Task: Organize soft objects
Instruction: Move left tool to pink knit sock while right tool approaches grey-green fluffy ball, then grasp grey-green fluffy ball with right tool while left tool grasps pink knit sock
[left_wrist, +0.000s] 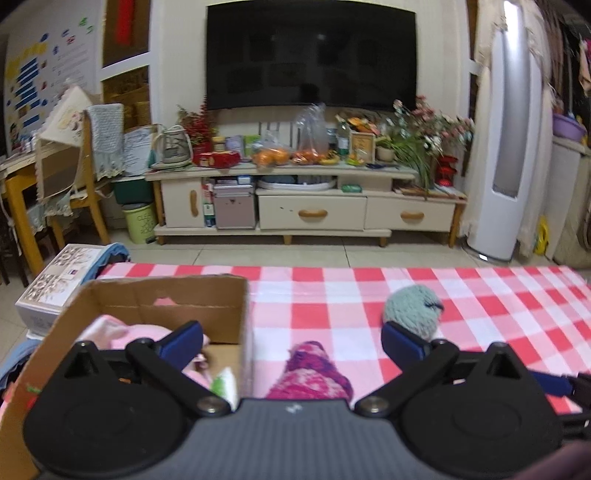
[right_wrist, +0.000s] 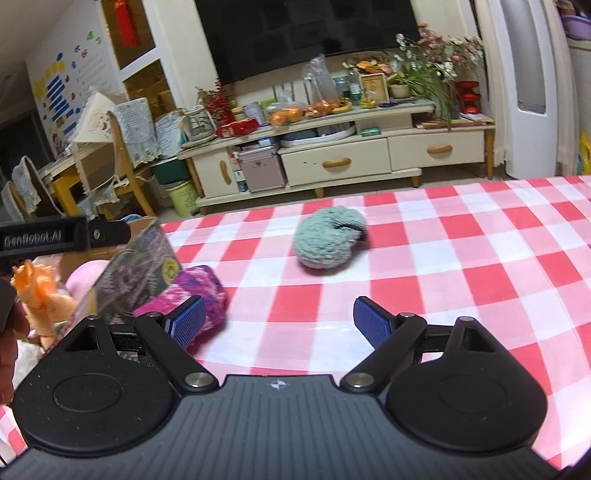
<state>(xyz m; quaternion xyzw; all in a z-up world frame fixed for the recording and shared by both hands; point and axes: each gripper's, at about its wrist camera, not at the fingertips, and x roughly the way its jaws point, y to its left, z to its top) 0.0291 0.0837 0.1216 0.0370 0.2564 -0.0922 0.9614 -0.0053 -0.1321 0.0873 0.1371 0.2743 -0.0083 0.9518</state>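
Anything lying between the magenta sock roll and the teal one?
Nothing: only bare checked tablecloth separates the magenta sock roll from the teal roll, clearest in the right wrist view.

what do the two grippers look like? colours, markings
Both match: left gripper and right gripper have matte black linkage arms on round housings, silver pivot bolts, blue textured finger pads, a ribbed dark-grey body with a small white logo. "GenRobot.AI" lettering shows on the left unit in the right view.

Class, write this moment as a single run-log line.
left gripper: open, empty | right gripper: open, empty | pink sock roll: on cloth beside box | teal sock roll: on cloth, apart
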